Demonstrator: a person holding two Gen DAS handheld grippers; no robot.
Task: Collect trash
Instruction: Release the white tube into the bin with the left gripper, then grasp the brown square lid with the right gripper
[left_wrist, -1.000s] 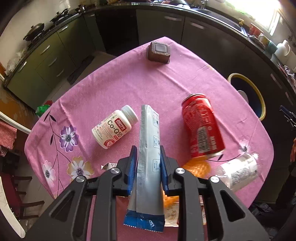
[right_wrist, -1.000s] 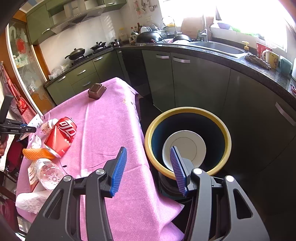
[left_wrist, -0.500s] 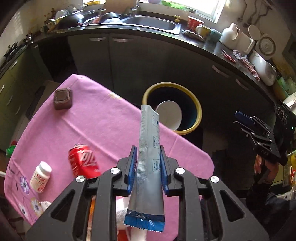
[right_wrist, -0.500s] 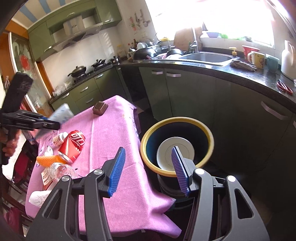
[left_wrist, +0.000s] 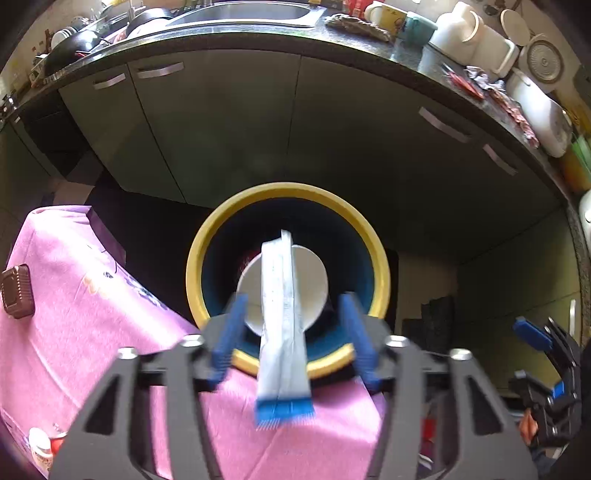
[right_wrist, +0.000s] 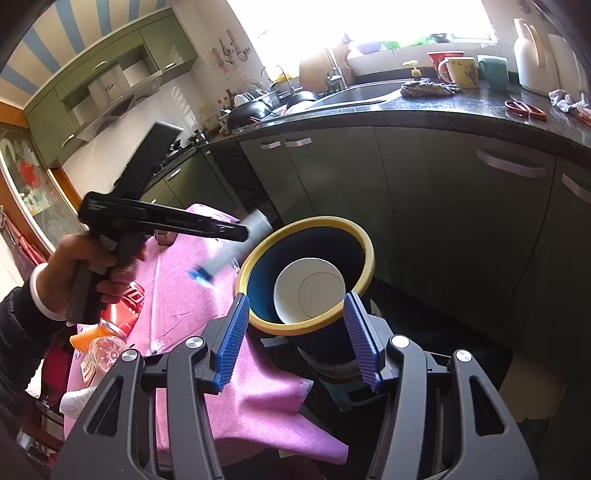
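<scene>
Left wrist view: left gripper over the yellow-rimmed bin, jaws opening | silver wrapper loose between the pads, clear of both, above the bin mouth | right gripper spread apart, nothing in it, beside the bin | paper cup inside

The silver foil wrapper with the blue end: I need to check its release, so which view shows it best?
The left wrist view: the silver foil wrapper hangs large between the left gripper's opening jaws, above the yellow-rimmed bin. The right wrist view shows it small and blurred.
</scene>
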